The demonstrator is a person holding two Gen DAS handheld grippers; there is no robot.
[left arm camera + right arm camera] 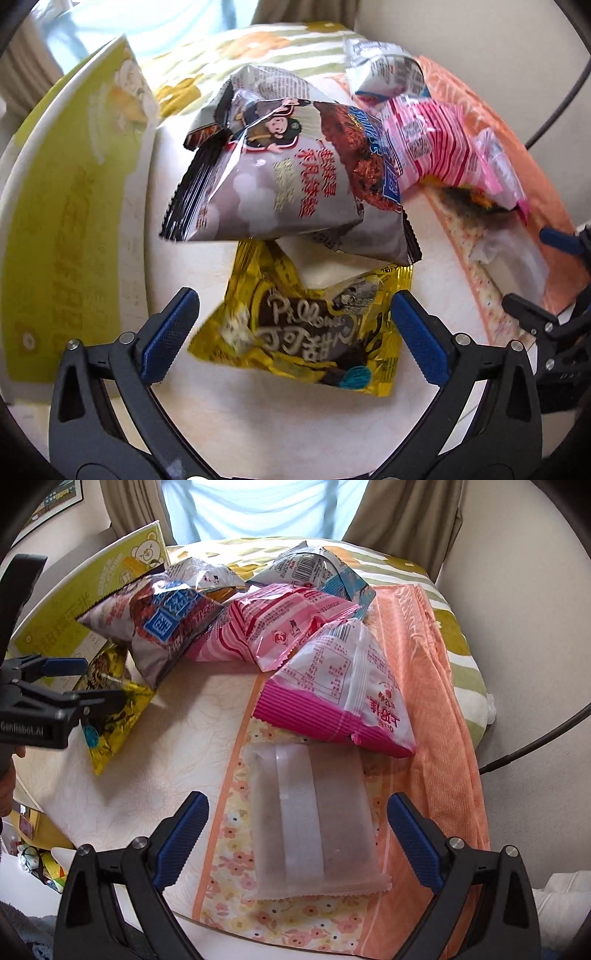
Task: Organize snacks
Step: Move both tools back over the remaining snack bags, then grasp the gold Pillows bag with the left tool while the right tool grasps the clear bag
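Gold-yellow packet (295, 332) with brown lettering, lower centre; grey bag (280, 173) with red script above it; pink-striped packet (280, 627); frosted translucent pouch (314, 823); orange floral cloth (436, 709).

Left hand-held gripper (295, 332) spread wide around yellow snack packet (306, 343), pads not touching. Beyond it, grey snack bag (280, 177) overlapping packet's far edge; pink striped bag (443, 147) at right.

Cream bed cover (166, 746), orange towel (436, 709), snack packets (258, 631)
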